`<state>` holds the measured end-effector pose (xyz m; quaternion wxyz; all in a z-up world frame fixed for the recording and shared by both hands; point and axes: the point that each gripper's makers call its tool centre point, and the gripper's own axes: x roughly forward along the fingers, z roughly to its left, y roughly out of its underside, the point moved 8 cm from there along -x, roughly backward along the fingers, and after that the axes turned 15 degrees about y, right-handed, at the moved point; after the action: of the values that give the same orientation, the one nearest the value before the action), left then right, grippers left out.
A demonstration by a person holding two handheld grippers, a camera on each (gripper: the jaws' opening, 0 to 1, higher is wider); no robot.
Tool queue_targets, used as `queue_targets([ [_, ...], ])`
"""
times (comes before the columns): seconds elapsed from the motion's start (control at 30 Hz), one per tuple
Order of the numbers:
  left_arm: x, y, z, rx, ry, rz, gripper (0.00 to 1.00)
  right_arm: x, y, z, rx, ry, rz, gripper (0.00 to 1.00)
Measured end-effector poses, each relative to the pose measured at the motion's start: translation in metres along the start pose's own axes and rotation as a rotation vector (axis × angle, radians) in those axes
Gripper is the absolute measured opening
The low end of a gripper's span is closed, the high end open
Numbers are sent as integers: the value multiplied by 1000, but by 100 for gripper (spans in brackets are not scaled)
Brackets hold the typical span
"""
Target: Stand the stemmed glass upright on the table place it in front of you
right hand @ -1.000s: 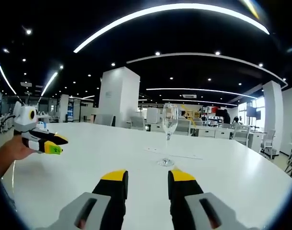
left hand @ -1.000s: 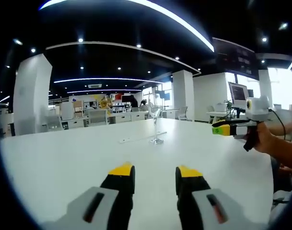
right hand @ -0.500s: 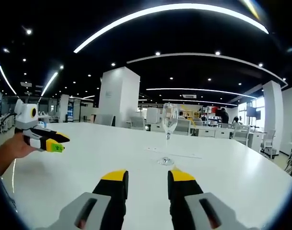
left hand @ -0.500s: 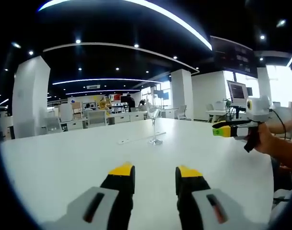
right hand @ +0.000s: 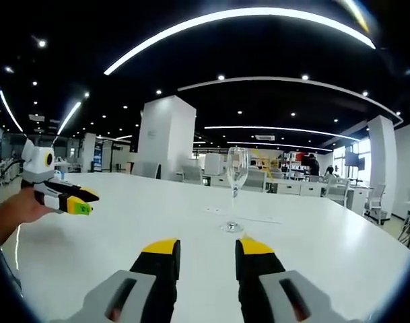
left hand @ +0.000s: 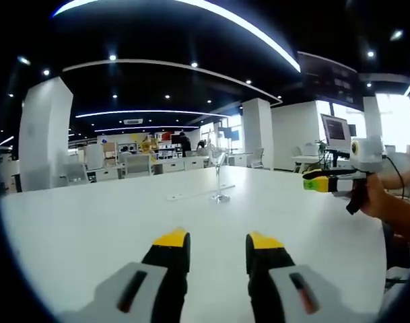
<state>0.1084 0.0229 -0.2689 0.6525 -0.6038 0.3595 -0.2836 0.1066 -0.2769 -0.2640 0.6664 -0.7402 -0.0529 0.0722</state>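
Note:
A clear stemmed glass point(right hand: 236, 185) stands upright on the white table point(right hand: 124, 222), a short way beyond my right gripper point(right hand: 205, 247), whose yellow-tipped jaws are open and hold nothing. In the left gripper view the same glass point(left hand: 219, 179) stands far off near the table's middle, well ahead of my left gripper point(left hand: 218, 242), also open with nothing between its jaws. The right gripper point(left hand: 326, 182) shows at the right of that view, held in a hand. At the left of the right gripper view the left gripper point(right hand: 64, 199) hovers over the table, held in a hand.
A thin flat strip point(right hand: 248, 217) lies on the table just behind the glass. Beyond the table is an open office with white pillars point(right hand: 165, 138), desks and chairs. A monitor point(left hand: 334, 131) stands at the right in the left gripper view.
Nothing has moved apart from a slight drift of both views; the glass stands where it stood and both grippers stay open.

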Motion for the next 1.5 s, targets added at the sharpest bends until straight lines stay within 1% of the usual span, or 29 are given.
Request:
queue_targets([
  [0.13,1,-2,0,10,-1,3,33,1,0,-4,17,-2,2,36],
  [0.67,0,-3,0,8,-2,-22,33,0,5,-5,19,5,8,36],
  [0.87,1,0,-1,3,5,-15,33,-1,6,-5,20,8,11,36],
  [1.5,1,2,-2,0,4,-15,33,-3,10,-3,22,15,16,36],
])
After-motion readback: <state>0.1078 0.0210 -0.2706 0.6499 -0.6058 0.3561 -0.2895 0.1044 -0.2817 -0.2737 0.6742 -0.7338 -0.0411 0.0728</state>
